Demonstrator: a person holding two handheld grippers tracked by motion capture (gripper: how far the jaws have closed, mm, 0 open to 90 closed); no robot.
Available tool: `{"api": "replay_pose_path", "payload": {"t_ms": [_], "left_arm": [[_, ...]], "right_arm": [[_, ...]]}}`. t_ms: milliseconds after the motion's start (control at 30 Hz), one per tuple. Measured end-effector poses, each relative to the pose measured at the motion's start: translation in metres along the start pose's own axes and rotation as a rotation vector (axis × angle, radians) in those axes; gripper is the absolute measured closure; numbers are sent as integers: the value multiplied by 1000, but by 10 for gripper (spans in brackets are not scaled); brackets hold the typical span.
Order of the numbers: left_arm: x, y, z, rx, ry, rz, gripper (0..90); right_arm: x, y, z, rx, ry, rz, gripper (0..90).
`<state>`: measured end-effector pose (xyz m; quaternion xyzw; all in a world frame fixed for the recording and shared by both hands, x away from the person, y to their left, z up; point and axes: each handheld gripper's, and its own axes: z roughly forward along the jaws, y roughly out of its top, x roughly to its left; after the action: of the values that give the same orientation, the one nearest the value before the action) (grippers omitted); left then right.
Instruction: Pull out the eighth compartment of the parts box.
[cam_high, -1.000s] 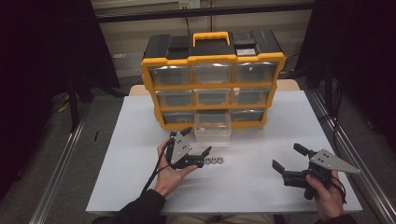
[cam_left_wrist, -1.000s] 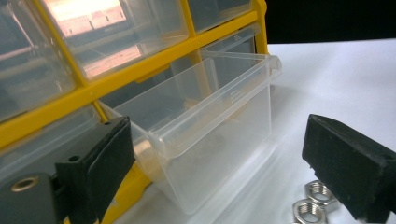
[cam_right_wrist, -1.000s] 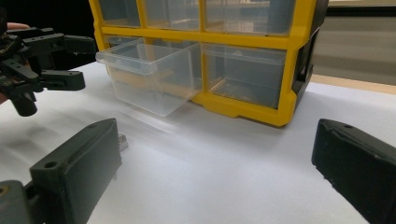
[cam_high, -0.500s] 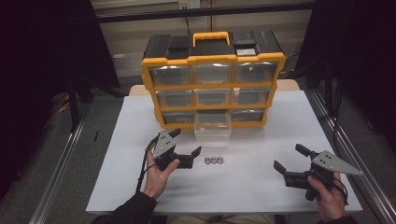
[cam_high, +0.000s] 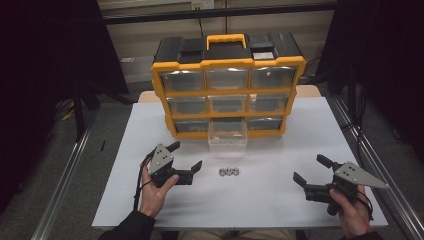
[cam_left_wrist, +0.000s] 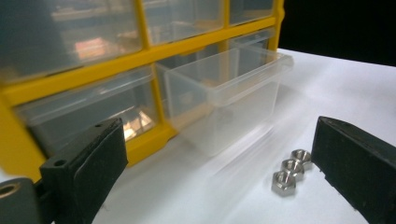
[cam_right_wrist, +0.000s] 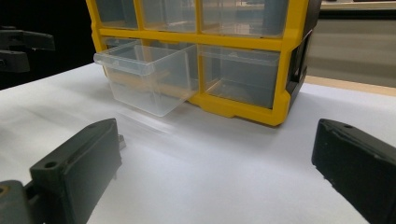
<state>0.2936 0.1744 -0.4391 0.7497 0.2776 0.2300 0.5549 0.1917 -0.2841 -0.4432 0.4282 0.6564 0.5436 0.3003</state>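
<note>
Nuts: three small hex nuts (cam_high: 229, 172) lie in a row on the white table (cam_high: 280, 200), just in front of the pulled-out clear drawer (cam_high: 227, 134) of the yellow organizer (cam_high: 227, 90).
Left gripper: the left gripper (cam_high: 185, 161), jaws spread wide and holding nothing, sits just left of the nuts.
Right gripper: the right gripper (cam_high: 312, 172) rests well apart at the right, jaws wide, empty.
Doing it well: I'd take the end nut alone, jaws low to the table, so the neighbours aren't knocked.
Hard to make out: the drawer's contents are blurred behind frosted plastic; the other compartments show glare.
</note>
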Motion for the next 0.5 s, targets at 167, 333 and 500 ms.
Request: {"api": "replay_pose_path", "payload": {"t_ms": [167,333,500], "left_arm": [[8,-3,-13,7,10,-10,35],[14,-9,-28,5,40,-30,35],[17,-17,-45,14,67,-64,35]], "right_arm": [[1,0,1,1,-1,-2,13],[2,1,4,4,4,-3,11],[1,1,5,3,3,-10,11]]}}
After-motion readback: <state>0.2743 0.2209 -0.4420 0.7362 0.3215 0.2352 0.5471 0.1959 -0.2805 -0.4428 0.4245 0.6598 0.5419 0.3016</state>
